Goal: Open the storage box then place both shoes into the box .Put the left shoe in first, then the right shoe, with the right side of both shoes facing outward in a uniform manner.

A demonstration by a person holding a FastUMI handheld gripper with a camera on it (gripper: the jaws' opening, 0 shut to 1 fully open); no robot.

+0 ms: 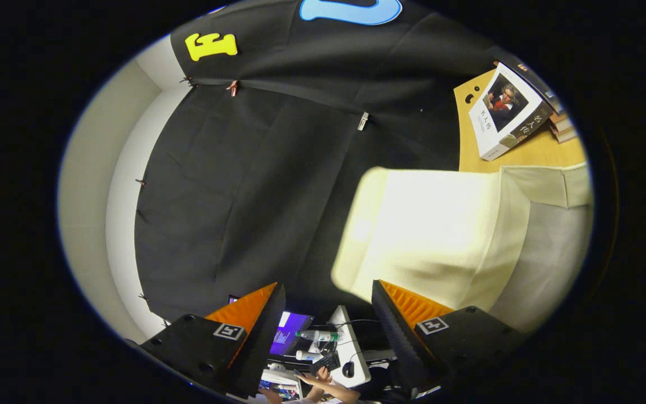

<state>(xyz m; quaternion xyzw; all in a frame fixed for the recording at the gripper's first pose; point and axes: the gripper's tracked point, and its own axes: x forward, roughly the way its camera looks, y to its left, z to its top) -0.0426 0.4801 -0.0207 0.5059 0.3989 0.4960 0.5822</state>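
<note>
The cream storage box [553, 247] stands on the wooden table [525, 157], to the right of my fingers. Its broad pale lid panel [429, 230] is swung out towards me, blurred and very close, just ahead of the right finger [407, 314]. The panel's rounded lower corner hangs right above that fingertip; I cannot tell whether they touch. My gripper [326, 286] is open, with nothing between its fingers. The view is tilted hard, so the table runs up the right side.
A white book [505, 112] with a portrait cover leans on a stack of books [558, 120] on the table beyond the box. Far beyond the fingers are a desk [351, 353] with a monitor, bottles, a keyboard, and a person's hand [323, 384]. Black cloth forms the wall.
</note>
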